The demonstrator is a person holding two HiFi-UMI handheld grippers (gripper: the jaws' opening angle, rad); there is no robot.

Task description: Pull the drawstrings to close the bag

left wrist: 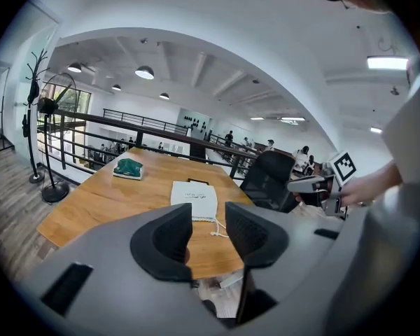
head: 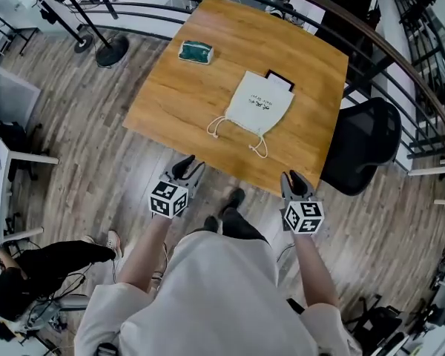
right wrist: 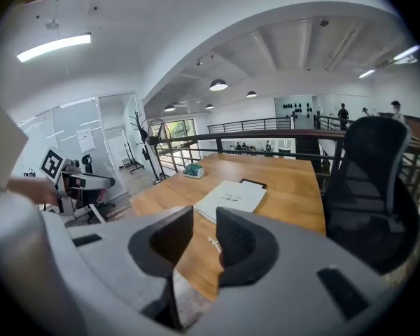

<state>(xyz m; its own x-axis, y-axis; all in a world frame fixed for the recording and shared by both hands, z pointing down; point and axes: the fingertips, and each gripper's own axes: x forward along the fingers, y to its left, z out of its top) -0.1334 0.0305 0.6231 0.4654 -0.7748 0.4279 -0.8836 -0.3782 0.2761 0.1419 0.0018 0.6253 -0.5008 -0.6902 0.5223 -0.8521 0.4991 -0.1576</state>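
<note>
– Bag (head: pixel 259 104) first: where does it lie?
– Flat near the middle of the wooden table (head: pixel 170 99). It is white, with its mouth turned toward 6 o'clock, the person's side. The two drawstrings (head: pixel 216 128) trail out from that edge, one knotted loop toward 7 o'clock and the other toward 6. A black flat thing (head: pixel 279 78) shows from under its far edge at 12 o'clock.
– And the arms?
– Both forearms (head: pixel 144 254) reach forward from the body with elbows bent. The left gripper (head: pixel 188 166) hangs at 7 o'clock of the bag, the right gripper (head: pixel 295 179) at 5 o'clock. Both are off the table's near edge, over the plank floor (head: pixel 74 176) and well apart from the strings, with jaws aimed at the table.
– Gripping anything?
– No. Each gripper's own view shows its jaws parted by a narrow gap with nothing between them. The bag sits beyond, untouched.
– Any writing?
– A small dark print in the middle of the bag, too small to read. Each marker cube (head: pixel 168 199) bears black-and-white square patterns, no letters. The green packet (head: pixel 196 52) at 10 o'clock of the bag shows nothing legible.
</note>
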